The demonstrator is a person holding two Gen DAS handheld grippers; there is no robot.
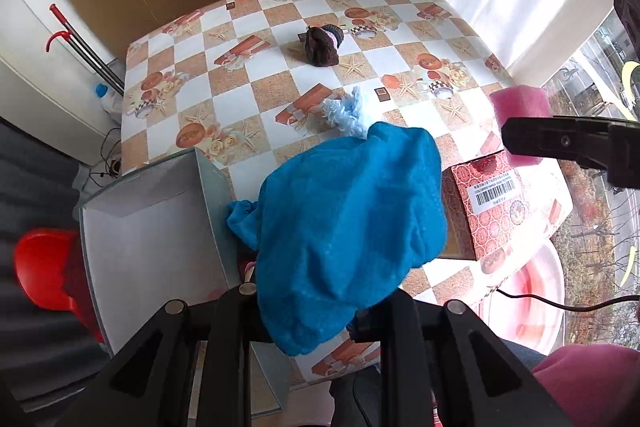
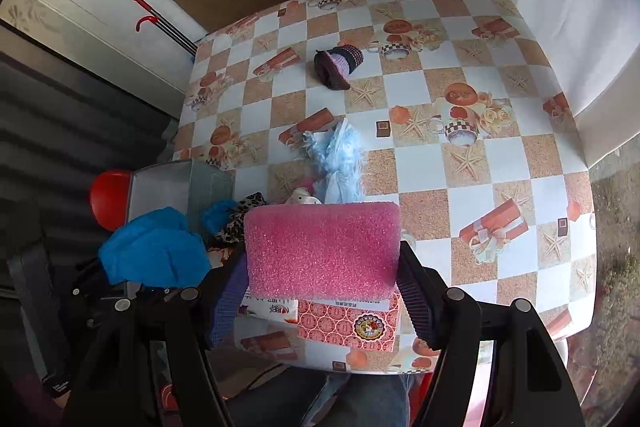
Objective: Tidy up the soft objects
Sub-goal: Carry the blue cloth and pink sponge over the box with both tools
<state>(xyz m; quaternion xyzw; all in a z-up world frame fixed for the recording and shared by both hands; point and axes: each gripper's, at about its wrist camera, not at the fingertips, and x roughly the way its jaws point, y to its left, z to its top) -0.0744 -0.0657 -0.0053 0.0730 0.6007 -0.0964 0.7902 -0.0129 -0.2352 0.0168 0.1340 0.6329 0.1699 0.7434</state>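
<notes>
The left tongs (image 1: 316,303) are clamped on a blue cloth (image 1: 344,223), the right tongs (image 2: 320,291) on a pink sponge (image 2: 322,247). The grey box (image 1: 152,227) looks empty, and the dark sock (image 2: 338,67) and fluffy toy (image 2: 336,155) wait on the worktop (image 2: 500,167).

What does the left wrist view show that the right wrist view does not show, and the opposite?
Only the left wrist view shows the white inside of the grey box, a barcode label on the red patterned box, and the right gripper from the side.

Only the right wrist view shows the whole pink sponge squeezed between the right gripper's fingers, and a leopard-print item near the box.

Both show the blue cloth held in the left gripper, the light blue fluffy item, the dark knitted item and the checkered tablecloth.
</notes>
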